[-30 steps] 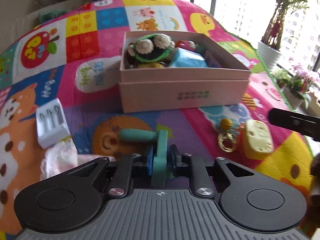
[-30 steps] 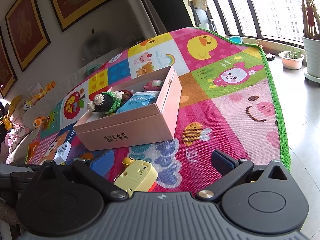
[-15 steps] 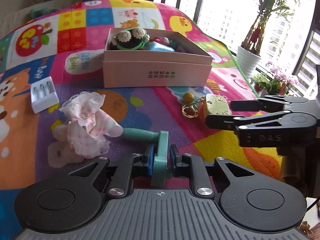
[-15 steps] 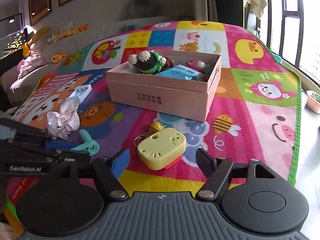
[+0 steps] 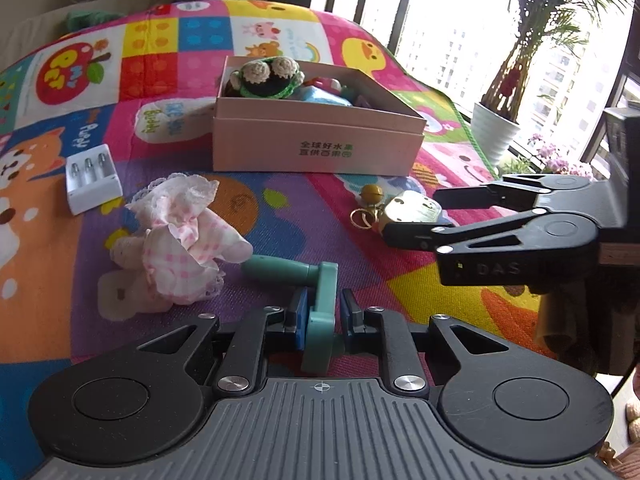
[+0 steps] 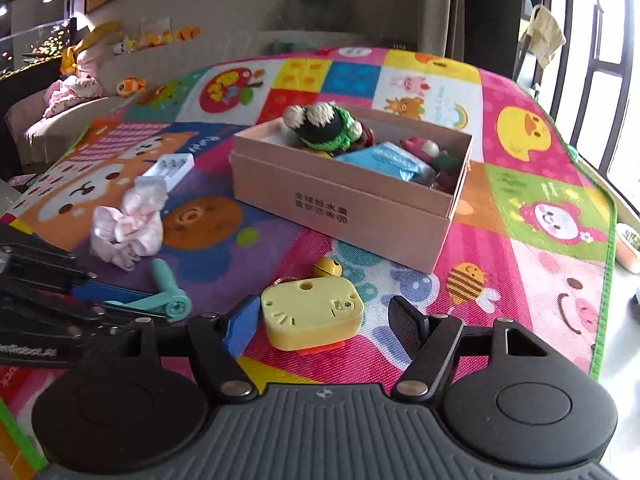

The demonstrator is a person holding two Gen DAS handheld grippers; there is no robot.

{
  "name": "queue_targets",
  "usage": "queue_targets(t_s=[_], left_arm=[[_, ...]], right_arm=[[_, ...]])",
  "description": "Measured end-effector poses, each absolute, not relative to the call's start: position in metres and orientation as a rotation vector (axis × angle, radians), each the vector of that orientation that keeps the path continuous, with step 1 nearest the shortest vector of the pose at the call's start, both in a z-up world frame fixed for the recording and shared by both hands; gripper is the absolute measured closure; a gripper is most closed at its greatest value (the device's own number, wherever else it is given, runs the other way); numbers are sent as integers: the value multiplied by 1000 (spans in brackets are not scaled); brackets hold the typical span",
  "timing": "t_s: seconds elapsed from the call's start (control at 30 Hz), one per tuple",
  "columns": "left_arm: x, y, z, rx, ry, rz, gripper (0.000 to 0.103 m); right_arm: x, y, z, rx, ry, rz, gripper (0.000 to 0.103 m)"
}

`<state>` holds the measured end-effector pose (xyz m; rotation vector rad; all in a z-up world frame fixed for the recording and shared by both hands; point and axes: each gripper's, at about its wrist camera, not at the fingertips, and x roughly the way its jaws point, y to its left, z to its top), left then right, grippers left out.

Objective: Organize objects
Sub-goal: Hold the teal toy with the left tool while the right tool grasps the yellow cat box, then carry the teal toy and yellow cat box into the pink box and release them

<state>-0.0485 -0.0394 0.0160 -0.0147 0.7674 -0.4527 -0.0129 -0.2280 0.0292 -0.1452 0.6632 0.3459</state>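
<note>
Right tool (image 6: 320,320) lowered — jaws straddling yellow cat-face keychain (image 6: 312,314)

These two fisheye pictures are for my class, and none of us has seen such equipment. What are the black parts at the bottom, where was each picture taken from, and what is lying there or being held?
The black parts are two hand-held grippers, one in each of a person's hands, each with a camera looking along its two fingers.

The left camera's picture shows the left gripper shut on a teal handle. The right camera's picture shows the right gripper open, its fingers either side of a yellow toy that lies on the play mat.

Also on the mat are a pink box holding a crocheted toy, a frilly pink cloth, a white battery charger and a small yellow bell.
</note>
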Motion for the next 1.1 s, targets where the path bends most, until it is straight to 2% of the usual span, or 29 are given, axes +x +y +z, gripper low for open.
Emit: queue_targets(t_s=[0.1, 0.13, 0.33, 0.73, 0.77, 0.8, 1.1], left_arm=[[-48, -40, 16, -12, 769, -450, 83], [-48, -40, 16, -13, 769, -450, 83], [-49, -41, 16, -12, 769, -448, 83], [-56, -45, 16, 11, 740, -420, 83], [-57, -48, 16, 27, 734, -417, 83], [-57, -49, 18, 39, 729, -419, 89], [-22, -63, 87, 63, 557, -452, 89]], right_arm=[[-5, -223, 25, -142, 695, 367, 35], [-6, -220, 25, -145, 699, 372, 47], [-34, -215, 46, -162, 636, 395, 47], [-71, -251, 101, -15, 501, 376, 47], [-73, -254, 102, -6, 492, 377, 47], [-74, -256, 102, 2, 484, 377, 47], [-74, -281, 97, 89, 433, 347, 47]])
